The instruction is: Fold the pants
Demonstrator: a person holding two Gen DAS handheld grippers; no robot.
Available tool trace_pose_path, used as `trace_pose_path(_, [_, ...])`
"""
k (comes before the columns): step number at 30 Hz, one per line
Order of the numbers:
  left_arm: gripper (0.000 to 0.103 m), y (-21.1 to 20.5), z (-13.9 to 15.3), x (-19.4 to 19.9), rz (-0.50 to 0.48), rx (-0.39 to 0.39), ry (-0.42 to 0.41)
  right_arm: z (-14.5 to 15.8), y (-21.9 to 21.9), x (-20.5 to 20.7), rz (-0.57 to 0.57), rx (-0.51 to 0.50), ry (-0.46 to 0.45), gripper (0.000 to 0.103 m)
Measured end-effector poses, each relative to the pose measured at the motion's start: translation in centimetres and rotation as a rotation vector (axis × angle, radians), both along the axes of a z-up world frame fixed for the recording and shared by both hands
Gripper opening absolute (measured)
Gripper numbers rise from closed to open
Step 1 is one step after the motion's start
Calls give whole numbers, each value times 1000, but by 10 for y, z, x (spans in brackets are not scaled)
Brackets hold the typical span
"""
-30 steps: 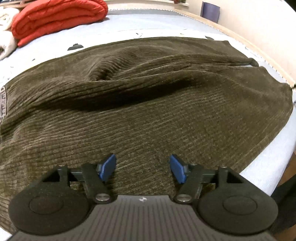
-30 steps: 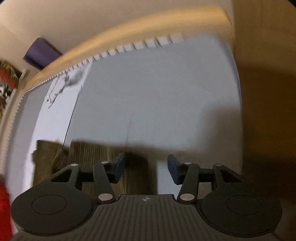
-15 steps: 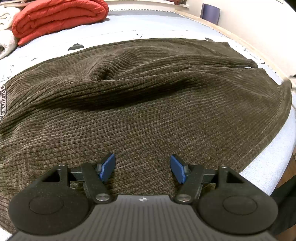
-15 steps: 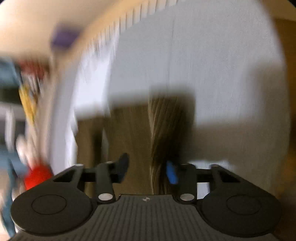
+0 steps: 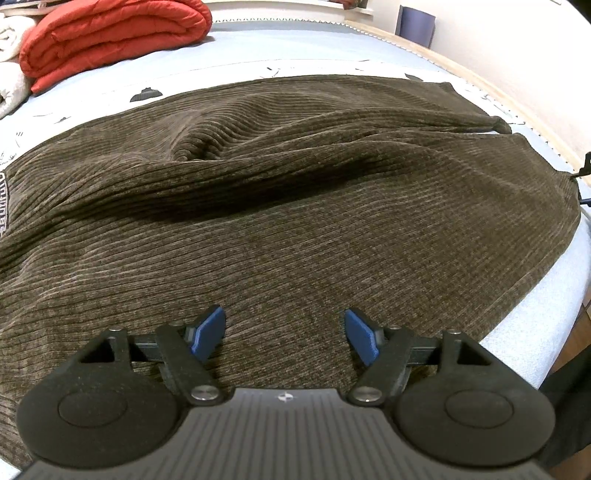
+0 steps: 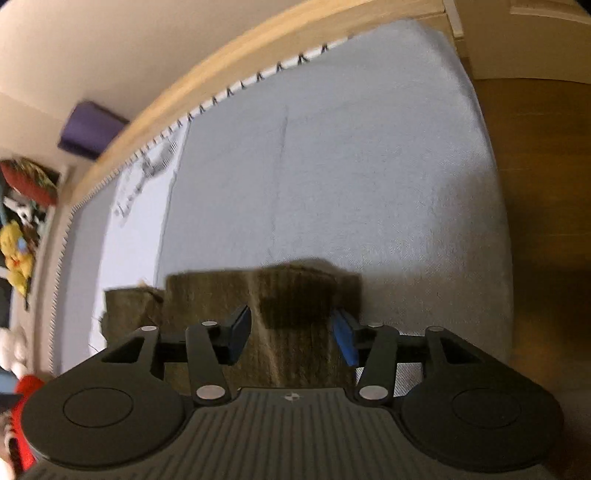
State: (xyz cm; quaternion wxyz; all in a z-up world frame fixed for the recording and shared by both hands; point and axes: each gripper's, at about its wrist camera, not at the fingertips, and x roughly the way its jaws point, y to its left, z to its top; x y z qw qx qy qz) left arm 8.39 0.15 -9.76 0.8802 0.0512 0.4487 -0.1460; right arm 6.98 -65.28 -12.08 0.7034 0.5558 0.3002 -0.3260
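Observation:
Dark brown corduroy pants [image 5: 295, 206] lie spread across a light blue bed, with a raised crease across the middle. My left gripper [image 5: 284, 332] is open just above the near part of the cloth and holds nothing. In the right wrist view, my right gripper [image 6: 291, 328] is open with the hem end of the pants [image 6: 266, 295] between its blue pads; the cloth is not pinched. The tip of the right gripper shows at the far right edge of the left wrist view [image 5: 585, 173].
A folded red quilt [image 5: 110, 33] and a white blanket [image 5: 9, 74] lie at the far left of the bed. A wooden bed frame [image 6: 258, 48] runs along the far side, with a purple bin [image 5: 417, 22] beyond. The bed edge and wooden floor [image 6: 546, 184] are to the right.
My right gripper swung quickly over the bed's end and now sits steadier over the pants' hem, jaws still apart. The left gripper has barely moved.

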Motion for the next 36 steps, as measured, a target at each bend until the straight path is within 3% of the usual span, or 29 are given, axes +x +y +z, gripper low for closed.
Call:
trace_pose_path(2, [77,0,0,0,0,2,-2,2,2,6,7,-24,33,46])
trace_pose_path(4, [77,0,0,0,0,1,-3,4,4,10,29,-62,77,31])
trace_pose_path(5, [77,-1,0,-1,-1,2,-5,5,6,13,61,-101,125,17])
trace_pose_path(6, [77,-1,1,-1,-1,3,-8,5,8,10,80,-134,154,12])
trace_pose_path(9, [77,0,5,-2,5,-1,-17,9,13,13,118,-203,211,12])
trace_pose_path(12, [77,11,17,-1,46,-82,-34,12,15,14,110,-211,228,14])
trace_pose_path(14, [76,18,22,0,76,-115,-45,23,18,15,94,-254,249,25])
trace_pose_path(16, [61,21,15,6,95,-87,15,40,28,16,80,-348,272,32])
trace_pose_path(17, [58,21,7,8,95,-48,60,50,36,16,86,-410,278,34])
trace_pose_path(18, [59,19,7,6,75,-30,37,56,39,20,93,-442,267,35])
trace_pose_path(21, [49,15,14,5,67,-17,17,83,60,18,117,-488,162,36])
trace_pose_path(23, [49,19,19,4,88,-35,-13,104,80,16,147,-509,46,37])
trace_pose_path(28, [49,56,46,2,236,-52,-158,150,139,7,350,-533,-223,48])
trace_pose_path(31, [49,85,57,4,348,-18,-200,166,175,-1,494,-518,-333,51])
trace_pose_path(34, [49,123,58,7,505,-52,-150,168,210,-4,634,-543,-379,53])
trace_pose_path(36, [53,143,44,14,612,-76,-28,162,231,-7,710,-571,-386,53])
